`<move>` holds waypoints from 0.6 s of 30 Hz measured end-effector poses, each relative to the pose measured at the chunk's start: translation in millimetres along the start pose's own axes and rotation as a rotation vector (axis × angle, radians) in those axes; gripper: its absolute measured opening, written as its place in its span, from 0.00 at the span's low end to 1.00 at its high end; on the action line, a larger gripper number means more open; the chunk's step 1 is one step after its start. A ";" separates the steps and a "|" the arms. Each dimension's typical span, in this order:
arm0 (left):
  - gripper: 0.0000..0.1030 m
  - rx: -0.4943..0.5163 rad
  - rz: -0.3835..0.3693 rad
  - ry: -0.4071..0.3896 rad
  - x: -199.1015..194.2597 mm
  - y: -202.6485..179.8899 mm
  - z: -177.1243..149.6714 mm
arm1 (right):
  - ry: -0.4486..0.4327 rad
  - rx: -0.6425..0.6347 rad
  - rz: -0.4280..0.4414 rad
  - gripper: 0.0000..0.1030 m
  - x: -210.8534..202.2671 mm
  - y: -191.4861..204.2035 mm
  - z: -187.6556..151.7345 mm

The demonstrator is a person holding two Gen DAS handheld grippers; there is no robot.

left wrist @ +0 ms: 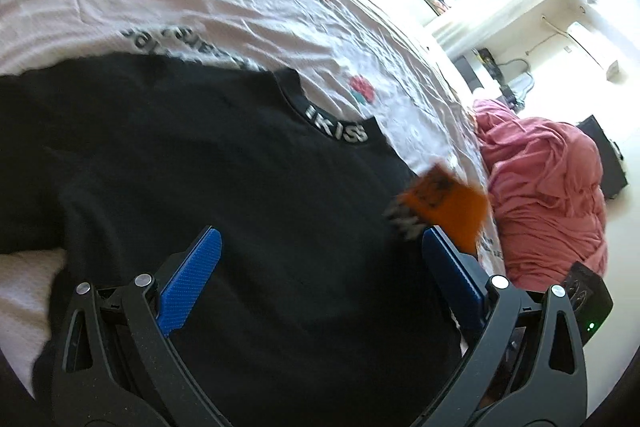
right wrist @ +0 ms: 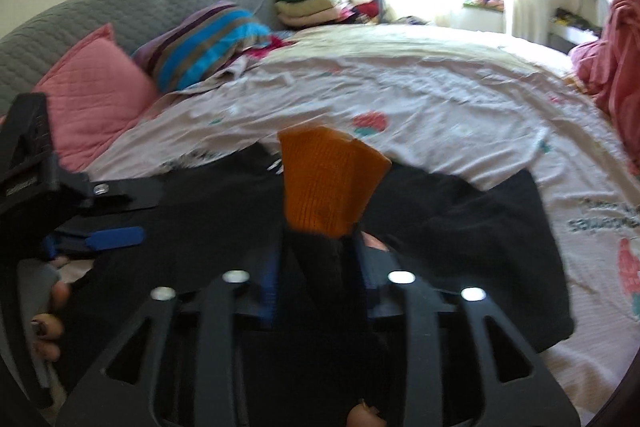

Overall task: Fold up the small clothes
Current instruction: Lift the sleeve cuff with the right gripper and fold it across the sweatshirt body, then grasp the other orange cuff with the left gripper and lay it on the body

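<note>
A black sweater (left wrist: 224, 187) with white lettering on its collar (left wrist: 336, 125) lies spread on the bed sheet (left wrist: 200, 7). My left gripper (left wrist: 320, 233) hovers open above the sweater's body with nothing between its blue pads (left wrist: 192, 271). In the right wrist view the sweater's black sleeve (right wrist: 316, 267) with an orange cuff (right wrist: 324, 183) runs between the fingers of my right gripper (right wrist: 320, 247). The jaws stand a little wider than the sleeve and do not pinch it. The cuff (left wrist: 448, 203) shows blurred beside the left gripper's right finger. The left gripper (right wrist: 116, 237) sits at the left, held by a hand (right wrist: 48, 311).
A pink pillow (right wrist: 92, 95) and a striped pillow (right wrist: 208, 43) lean on the grey headboard cover (right wrist: 120, 7). Stacked clothes (right wrist: 312, 3) sit at the bed's far end. A heap of pink fabric (left wrist: 548, 195) lies past the bed's right edge.
</note>
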State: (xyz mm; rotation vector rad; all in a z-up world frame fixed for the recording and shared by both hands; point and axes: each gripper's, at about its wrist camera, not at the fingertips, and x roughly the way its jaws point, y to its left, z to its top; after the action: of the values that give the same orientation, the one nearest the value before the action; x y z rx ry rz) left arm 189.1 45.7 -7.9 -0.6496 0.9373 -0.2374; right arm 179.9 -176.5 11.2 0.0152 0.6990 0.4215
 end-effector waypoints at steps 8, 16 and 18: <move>0.92 0.000 -0.040 0.074 25.4 -2.9 -12.4 | 0.008 -0.073 0.051 0.56 -24.8 3.3 -15.3; 0.78 0.017 -0.073 0.130 48.8 -15.5 -23.8 | 0.007 0.117 -0.004 0.56 -39.8 -52.9 -18.0; 0.73 0.023 -0.062 0.142 57.0 -18.7 -24.4 | 0.001 0.157 -0.017 0.56 -43.9 -63.9 -19.6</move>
State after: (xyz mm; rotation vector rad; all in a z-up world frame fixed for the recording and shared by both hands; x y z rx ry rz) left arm 204.3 -5.3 -45.0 -0.6476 1.0502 -0.3524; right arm 161.3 -254.2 13.7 0.1574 0.7315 0.3497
